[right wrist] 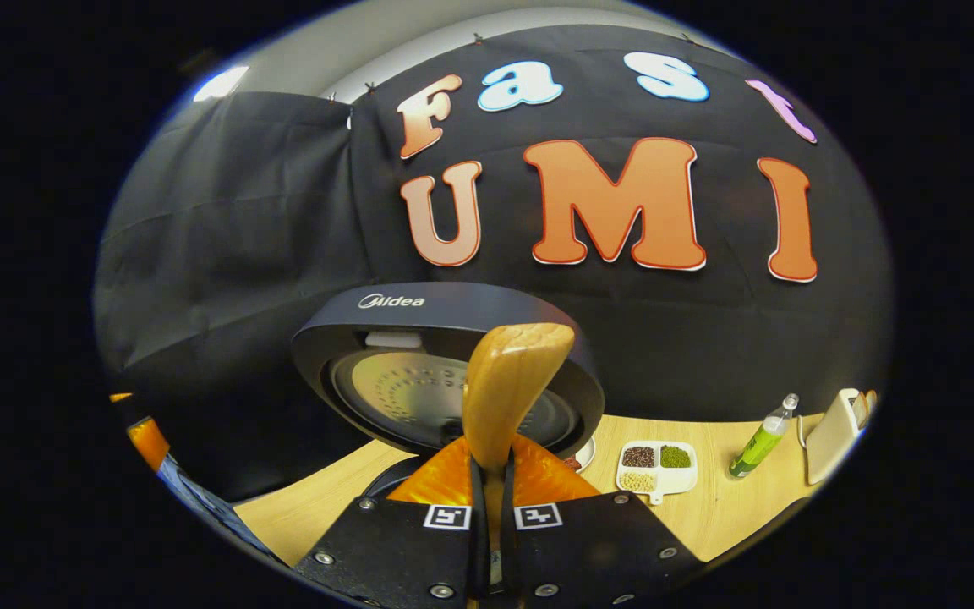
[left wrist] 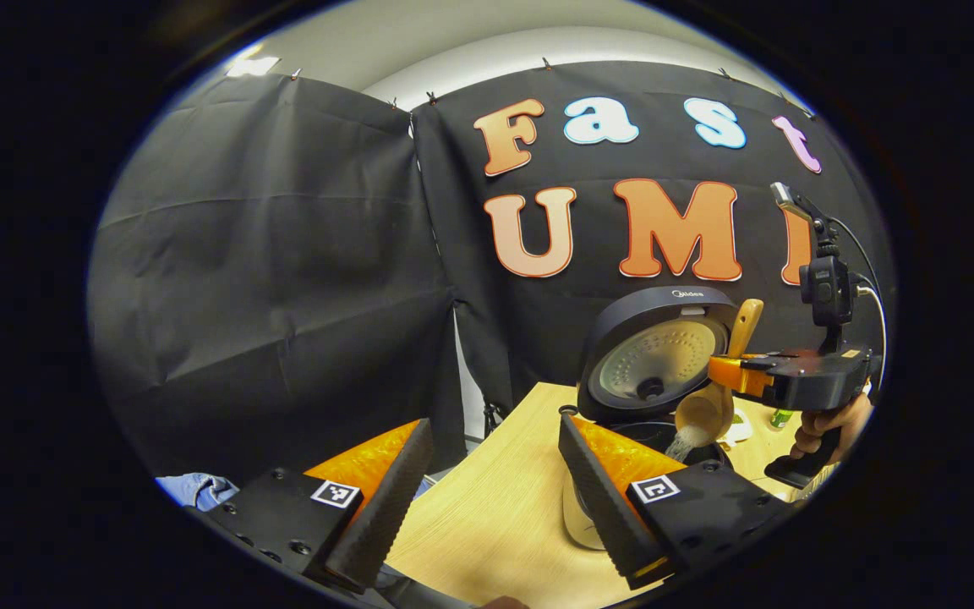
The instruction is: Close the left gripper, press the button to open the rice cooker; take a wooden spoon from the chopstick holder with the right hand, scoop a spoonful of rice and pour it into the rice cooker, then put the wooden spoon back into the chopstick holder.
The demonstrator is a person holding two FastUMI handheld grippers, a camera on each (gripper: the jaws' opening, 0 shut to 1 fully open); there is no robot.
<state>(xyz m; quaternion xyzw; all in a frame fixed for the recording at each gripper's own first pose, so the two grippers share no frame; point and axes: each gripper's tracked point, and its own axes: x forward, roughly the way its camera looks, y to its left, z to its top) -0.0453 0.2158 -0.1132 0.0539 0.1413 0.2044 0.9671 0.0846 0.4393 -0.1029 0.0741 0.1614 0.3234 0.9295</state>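
Over the open cooker (left wrist: 656, 364), your pour is under way.
The lid is up, so the button press is done; your right hand-held gripper (left wrist: 728, 372) is clamped on the spoon (left wrist: 707, 410), tilted so rice (left wrist: 683, 441) streams into the pot. Your left hand-held gripper (left wrist: 495, 499) hangs with its fingers apart, holding nothing. By my reading, only finishing the pour and returning the spoon to the holder (right wrist: 834, 436) on the counter (right wrist: 732, 507) remain. A divided dish (right wrist: 658, 465) holds three kinds of grain or beans.
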